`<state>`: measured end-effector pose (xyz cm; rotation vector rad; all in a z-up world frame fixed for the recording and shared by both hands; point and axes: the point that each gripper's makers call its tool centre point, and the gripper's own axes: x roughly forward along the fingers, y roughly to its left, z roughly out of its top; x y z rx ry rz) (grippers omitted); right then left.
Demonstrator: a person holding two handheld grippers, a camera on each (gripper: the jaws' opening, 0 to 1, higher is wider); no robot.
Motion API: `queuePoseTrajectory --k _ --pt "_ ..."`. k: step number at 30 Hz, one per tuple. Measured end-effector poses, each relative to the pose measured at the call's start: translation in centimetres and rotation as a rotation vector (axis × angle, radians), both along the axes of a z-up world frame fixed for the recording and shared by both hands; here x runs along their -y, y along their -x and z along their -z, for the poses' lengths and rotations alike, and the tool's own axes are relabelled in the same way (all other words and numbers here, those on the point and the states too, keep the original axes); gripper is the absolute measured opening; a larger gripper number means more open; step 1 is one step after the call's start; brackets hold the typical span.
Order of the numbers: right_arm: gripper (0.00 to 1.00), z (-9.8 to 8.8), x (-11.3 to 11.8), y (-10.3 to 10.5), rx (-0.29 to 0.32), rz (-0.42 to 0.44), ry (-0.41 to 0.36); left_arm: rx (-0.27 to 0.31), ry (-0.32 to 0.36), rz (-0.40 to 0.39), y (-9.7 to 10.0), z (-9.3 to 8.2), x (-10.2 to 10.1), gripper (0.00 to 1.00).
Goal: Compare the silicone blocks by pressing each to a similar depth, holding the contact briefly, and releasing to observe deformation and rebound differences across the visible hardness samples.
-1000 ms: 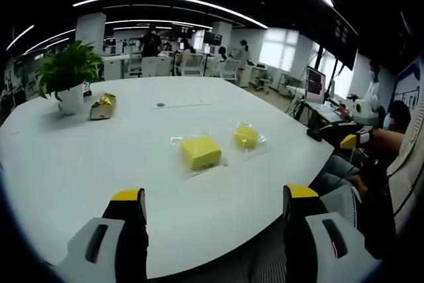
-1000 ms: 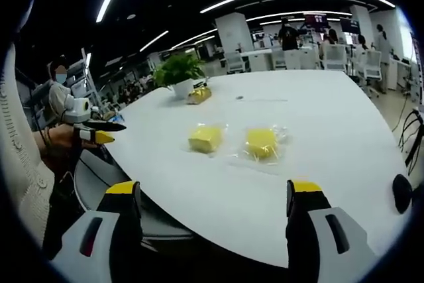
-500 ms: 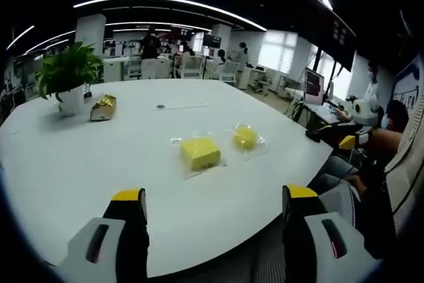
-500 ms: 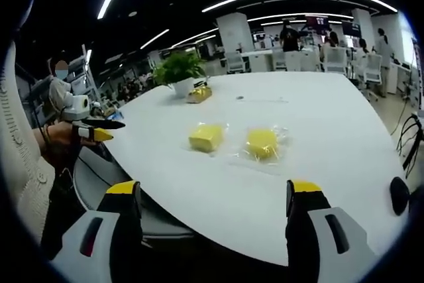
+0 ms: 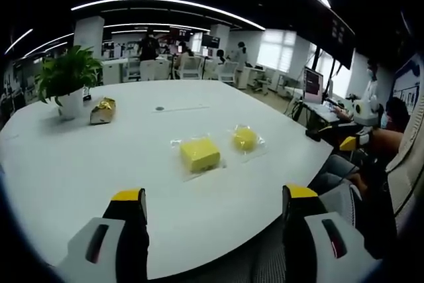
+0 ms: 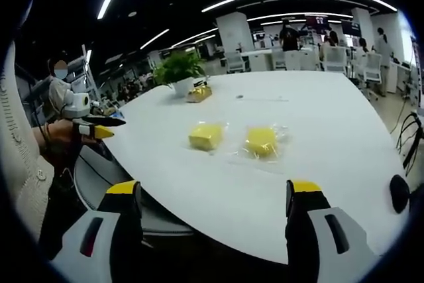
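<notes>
Yellow tips top the jaws of the left gripper (image 5: pixel 211 197), which stand wide apart and hold nothing, low at the near edge of the white bench (image 5: pixel 79 157). The right gripper (image 6: pixel 215 190) is wide open too, with nothing between its jaws. Two yellow silicone blocks lie side by side near the middle of the bench, each in a clear, shiny wrapper. The square block (image 5: pixel 199 153) has flat sides. The round block (image 5: pixel 244 138) looks smooth. A leafy green plant (image 5: pixel 66 74) in a white pot and a gold packet (image 5: pixel 102 109) sit farther back.
</notes>
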<state>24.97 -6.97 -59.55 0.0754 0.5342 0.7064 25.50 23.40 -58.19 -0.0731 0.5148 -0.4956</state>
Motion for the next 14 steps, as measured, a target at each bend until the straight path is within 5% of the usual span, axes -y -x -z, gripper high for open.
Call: queuePoseTrajectory --k 14 --pt "0.83 -0.32 0.37 -0.36 0.017 0.003 0.019 0.006 0.004 0.002 -0.50 -0.13 -0.11 0.83"
